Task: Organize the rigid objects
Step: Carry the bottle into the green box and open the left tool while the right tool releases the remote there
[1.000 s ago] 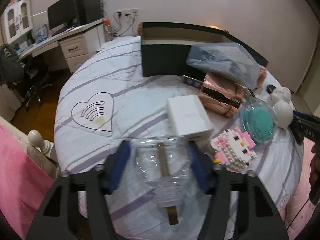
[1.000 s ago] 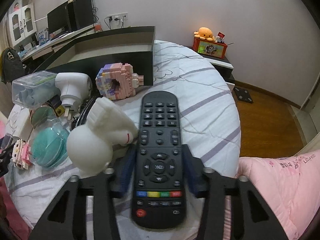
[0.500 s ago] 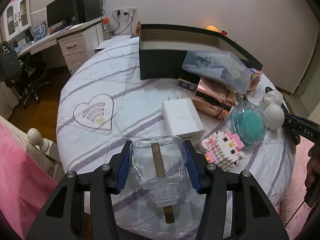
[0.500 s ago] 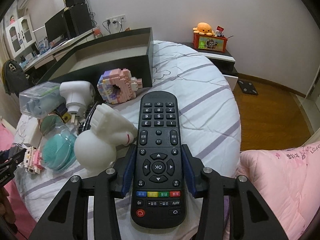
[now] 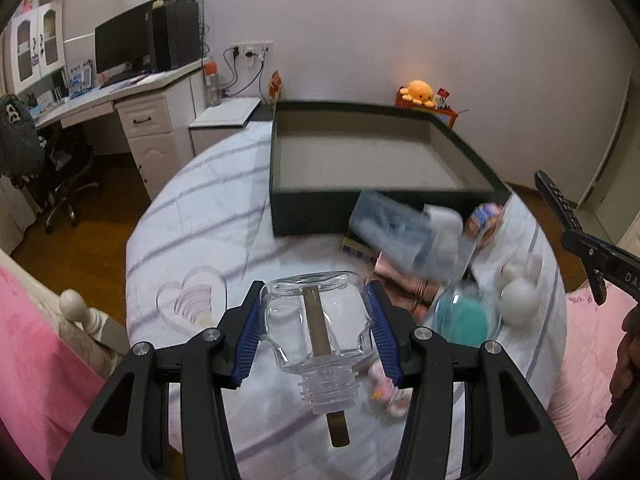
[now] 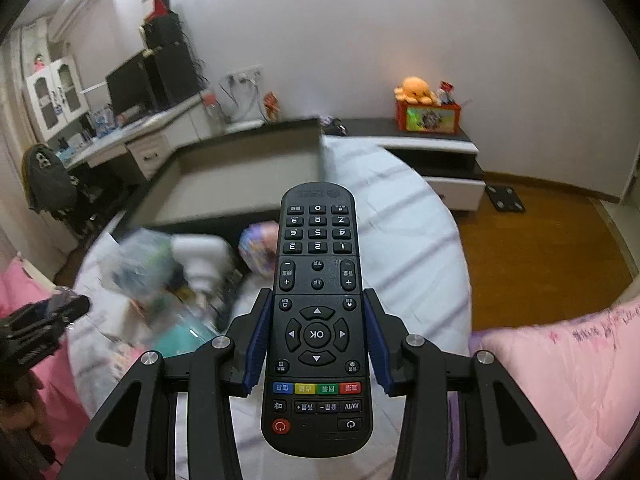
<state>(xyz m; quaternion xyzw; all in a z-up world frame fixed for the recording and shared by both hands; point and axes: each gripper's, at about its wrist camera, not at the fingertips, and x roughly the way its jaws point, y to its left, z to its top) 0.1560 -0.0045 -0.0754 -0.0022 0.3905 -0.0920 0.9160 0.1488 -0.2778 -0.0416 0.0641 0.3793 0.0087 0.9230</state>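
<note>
My left gripper (image 5: 315, 322) is shut on a clear glass bottle (image 5: 316, 328) with a brown stick inside, held above the round striped table (image 5: 192, 216). My right gripper (image 6: 317, 334) is shut on a black remote control (image 6: 317, 316), also lifted above the table; the remote shows at the right edge of the left wrist view (image 5: 558, 200). A dark open box (image 5: 372, 164) with a pale bare floor stands at the table's far side, ahead of both grippers; it also shows in the right wrist view (image 6: 240, 176).
Blurred clutter lies in front of the box: a clear plastic case (image 5: 408, 236), a copper-coloured item (image 5: 404, 288), a teal disc (image 5: 464, 320), a white toy (image 5: 516, 300), a pastel brick figure (image 6: 258, 252). Pink bedding (image 6: 560, 380) flanks the table. A desk (image 5: 120, 100) stands at the back left.
Both grippers have risen, lifting the bottle and the remote off the table, and now look down into the box. The left gripper closed on the bottle within the last second.
</note>
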